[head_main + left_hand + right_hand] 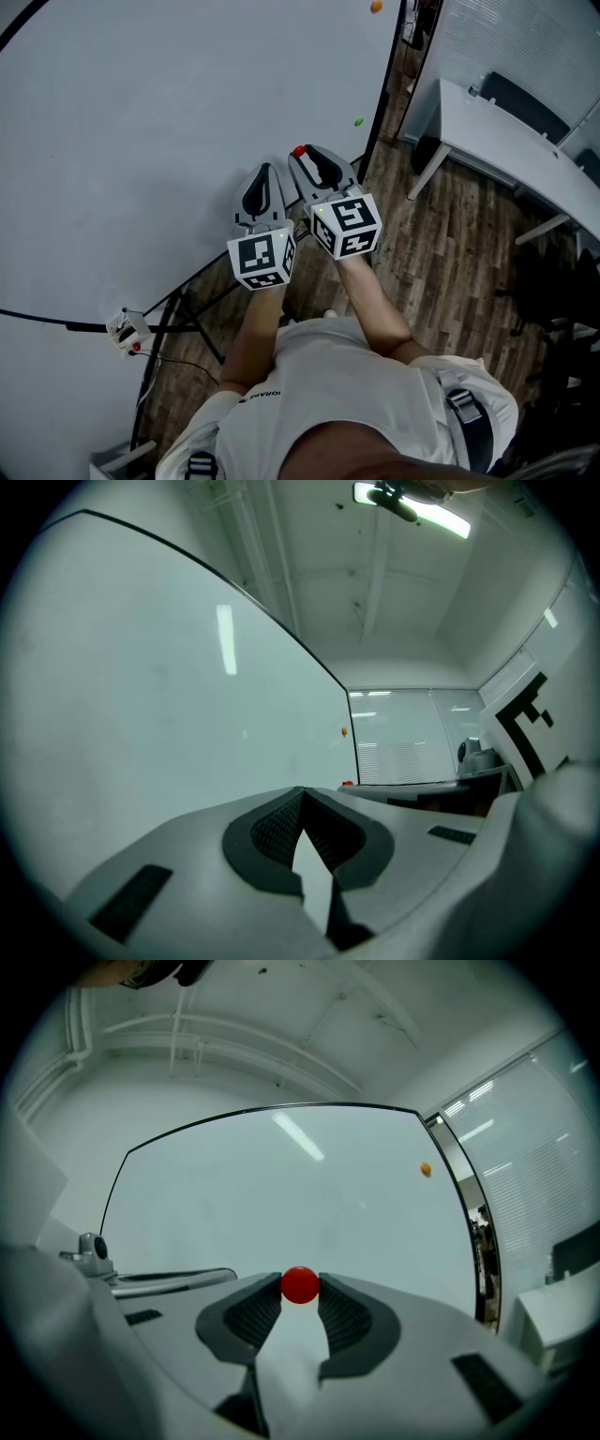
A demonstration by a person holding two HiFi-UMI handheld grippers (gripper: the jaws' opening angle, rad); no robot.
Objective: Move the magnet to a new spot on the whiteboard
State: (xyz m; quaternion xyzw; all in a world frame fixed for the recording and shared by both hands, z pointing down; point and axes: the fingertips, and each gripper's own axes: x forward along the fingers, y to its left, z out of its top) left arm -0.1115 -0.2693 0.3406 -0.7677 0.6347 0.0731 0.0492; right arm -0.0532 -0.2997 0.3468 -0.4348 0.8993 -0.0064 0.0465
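Note:
A small red round magnet (300, 1285) sits between the fingertips of my right gripper (300, 1290), and the jaws are shut on it. In the head view the red magnet (298, 151) shows at the tip of the right gripper (304, 157), close in front of the lower right part of the whiteboard (141, 141). I cannot tell whether the magnet touches the board. My left gripper (264, 171) is held just left of the right one, its jaws shut with nothing between them (302, 791). It also faces the whiteboard (141, 714).
An orange magnet (376, 7) and a green magnet (357, 122) stick near the board's right edge. The board's stand legs (187, 319) reach the wooden floor below. A white desk (506, 150) with a dark chair (525, 103) stands to the right.

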